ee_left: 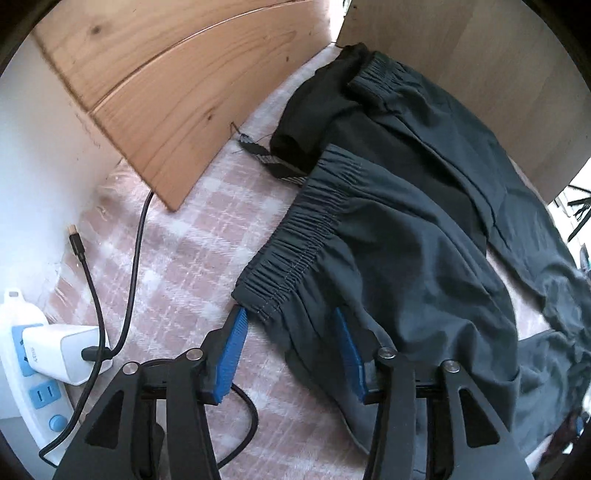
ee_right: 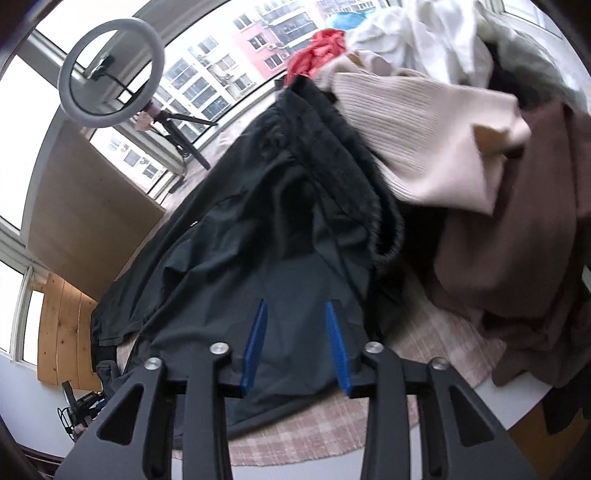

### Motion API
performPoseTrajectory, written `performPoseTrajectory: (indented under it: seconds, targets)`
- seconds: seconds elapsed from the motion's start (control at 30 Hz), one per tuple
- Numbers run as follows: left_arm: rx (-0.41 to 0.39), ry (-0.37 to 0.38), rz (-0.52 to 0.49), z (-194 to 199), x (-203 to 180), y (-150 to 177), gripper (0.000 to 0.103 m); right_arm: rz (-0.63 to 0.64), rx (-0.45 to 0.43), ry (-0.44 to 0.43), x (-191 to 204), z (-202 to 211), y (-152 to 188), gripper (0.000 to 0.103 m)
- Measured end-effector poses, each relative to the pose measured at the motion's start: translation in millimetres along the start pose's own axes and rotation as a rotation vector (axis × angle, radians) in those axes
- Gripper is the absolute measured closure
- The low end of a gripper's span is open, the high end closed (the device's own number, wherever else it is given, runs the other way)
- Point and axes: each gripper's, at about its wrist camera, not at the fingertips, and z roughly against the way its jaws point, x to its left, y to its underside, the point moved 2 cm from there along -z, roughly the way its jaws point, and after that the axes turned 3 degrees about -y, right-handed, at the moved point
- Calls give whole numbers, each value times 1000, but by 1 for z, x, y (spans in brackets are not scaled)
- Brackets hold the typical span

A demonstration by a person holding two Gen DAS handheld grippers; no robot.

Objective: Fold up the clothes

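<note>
- Left wrist view: left gripper (ee_left: pixel 291 325) jaws spread wide, straddling the corner of the dark trousers (ee_left: pixel 406 236) at the elastic waistband (ee_left: pixel 314 229). Left blue pad (ee_left: pixel 232 354) sits just off the fabric edge; the right one lies over the cloth. Nothing clamped.
- Trousers lie spread on a pink plaid blanket (ee_left: pixel 192 236), waistband toward the wooden board (ee_left: pixel 177 96), legs running off right.
- White power strip (ee_left: pixel 33 373) with a charger (ee_left: pixel 62 350) plugged in at lower left; black cable (ee_left: pixel 136 258) runs across the blanket.
- Right wrist view: right gripper (ee_right: pixel 295 310) jaws open, moderately wide, with trouser cloth (ee_right: pixel 258 229) between and under the blue pads. Cannot tell whether it touches the pads; no pinch visible.
- Pile of other clothes right behind the trousers: beige ribbed knit (ee_right: pixel 424 140), brown garment (ee_right: pixel 517 236), red item (ee_right: pixel 321 48), white fabric (ee_right: pixel 424 29).
- Ring light (ee_right: pixel 110 77) on a tripod by the window, upper left.
</note>
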Motion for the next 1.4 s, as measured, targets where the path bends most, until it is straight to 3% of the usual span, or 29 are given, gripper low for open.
performPoseTrajectory:
  seconds: [0.07, 0.27, 0.33, 0.57, 0.73, 0.83, 1.0, 1.03, 1.33, 1.4]
  targets:
    - [-12, -14, -15, 3, -5, 2, 82, -21, -13, 11, -9, 3, 2, 61]
    - [-28, 15, 12, 21, 1, 4, 98, -96, -40, 21, -35, 7, 6, 54]
    - [-38, 17, 17, 31, 4, 4, 98, -97, -28, 8, -37, 0, 6, 54]
    - [-57, 19, 28, 57, 16, 6, 98, -91, -41, 79, -49, -34, -12, 53]
    - [-62, 18, 28, 67, 24, 16, 99, -117, -69, 41, -58, -42, -23, 54]
    - [-72, 27, 41, 68, 23, 24, 99, -174, -54, -21, -67, -45, -24, 88]
    - [-110, 57, 99, 66, 22, 12, 100, -314, -135, -196, -77, -2, -32, 93]
    - [-119, 61, 107, 67, 22, 5, 100, -347, -158, -260, -77, 11, -37, 93]
    - [-246, 45, 94, 99, -12, -77, 103, -270, -294, -287, -7, 41, -114, 93]
    - [-273, 40, 76, 101, -30, -110, 103, -253, -324, -293, 8, 48, -131, 93]
